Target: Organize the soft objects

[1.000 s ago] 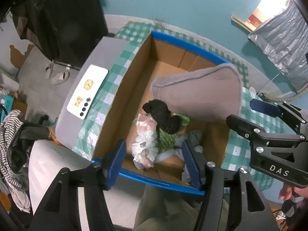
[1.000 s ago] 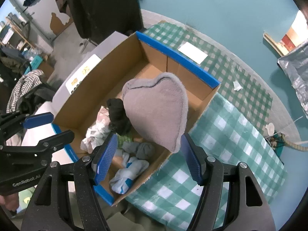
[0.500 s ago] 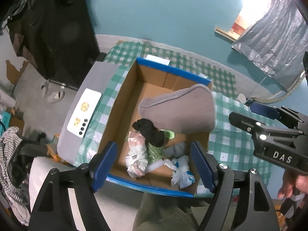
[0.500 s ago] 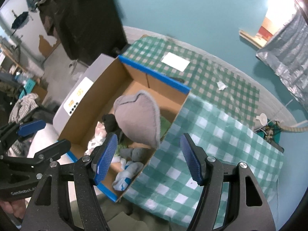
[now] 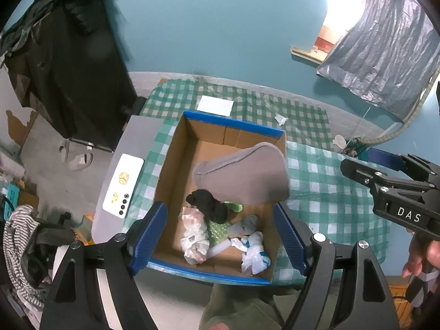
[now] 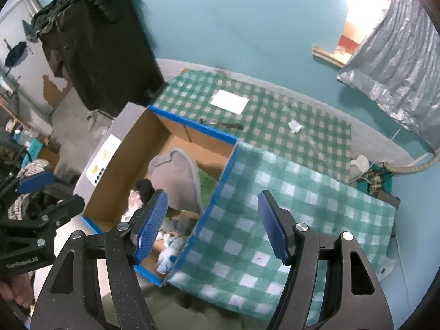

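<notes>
While both hand-held grippers — left (image 5: 220,236), right (image 6: 211,225) — hang released and empty, the limp grey fleece pouch (image 5: 242,176) slumps in the blue-rimmed cardboard box (image 5: 233,122) — light, floppy, probably best pinched at its seamed edge.

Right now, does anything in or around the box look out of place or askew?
Yes. The grey cushion sits tilted, propped on the cardboard box's right wall rather than lying flat inside. A crumpled scrap of paper lies loose on the checked cloth behind the box.
</notes>
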A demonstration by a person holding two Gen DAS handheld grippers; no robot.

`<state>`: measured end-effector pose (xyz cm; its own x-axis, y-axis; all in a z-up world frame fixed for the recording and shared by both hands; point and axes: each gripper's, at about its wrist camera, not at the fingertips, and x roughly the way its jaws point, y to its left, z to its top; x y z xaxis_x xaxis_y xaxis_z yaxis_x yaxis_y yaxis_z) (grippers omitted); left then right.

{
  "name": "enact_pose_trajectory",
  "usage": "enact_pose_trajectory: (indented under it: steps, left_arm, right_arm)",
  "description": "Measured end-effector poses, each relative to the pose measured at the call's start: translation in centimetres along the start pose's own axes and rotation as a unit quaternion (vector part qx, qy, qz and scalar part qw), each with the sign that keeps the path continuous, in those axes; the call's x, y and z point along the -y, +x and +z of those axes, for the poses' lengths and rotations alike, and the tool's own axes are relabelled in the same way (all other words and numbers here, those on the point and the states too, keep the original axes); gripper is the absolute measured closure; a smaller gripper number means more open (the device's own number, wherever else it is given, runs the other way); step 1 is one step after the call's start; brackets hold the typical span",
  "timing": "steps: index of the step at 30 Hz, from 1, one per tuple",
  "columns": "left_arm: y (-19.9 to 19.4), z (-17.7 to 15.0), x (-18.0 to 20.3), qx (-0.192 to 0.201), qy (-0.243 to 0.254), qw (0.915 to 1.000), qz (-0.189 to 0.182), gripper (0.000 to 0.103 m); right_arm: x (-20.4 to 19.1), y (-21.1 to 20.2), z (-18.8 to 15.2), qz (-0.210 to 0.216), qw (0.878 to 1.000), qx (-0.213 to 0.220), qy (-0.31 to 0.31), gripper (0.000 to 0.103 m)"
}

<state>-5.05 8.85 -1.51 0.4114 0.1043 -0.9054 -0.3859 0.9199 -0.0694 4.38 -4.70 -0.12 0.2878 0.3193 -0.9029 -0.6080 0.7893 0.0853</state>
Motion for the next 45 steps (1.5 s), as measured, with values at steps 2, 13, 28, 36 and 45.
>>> enact_pose_trajectory:
  steps: [2, 13, 28, 36, 45]
  left_arm:
    - [-0.4, 0.1, 0.5, 0.004, 0.007, 1.0000, -0.001, 0.022]
    - [-1.1, 0.7, 2.3, 0.006, 0.018, 0.9997, -0.016, 0.022]
    - [-1.3, 1.3, 3.5, 0.007, 0.023, 0.9996, -0.018, 0.017]
    - [-1.2, 1.3, 3.6, 0.006, 0.023, 0.9996, -0.017, 0.016]
    - [-1.2, 1.4, 3.7, 0.004, 0.023, 0.9996, -0.017, 0.016]
  right_arm:
    - [0.3, -0.6, -0.1, -0.006, 1.000, 0.005, 0.002, 0.035]
    - [2.5, -2.9, -0.4, -0.025, 0.999, 0.027, 0.027, 0.035]
    - [4.2, -3.9, -1.0, -0.026, 0.998, 0.030, 0.042, 0.035]
    - [4.4, -4.0, -0.9, -0.026, 0.998, 0.032, 0.041, 0.035]
    - [4.8, -4.2, -0.8, -0.027, 0.998, 0.030, 0.040, 0.035]
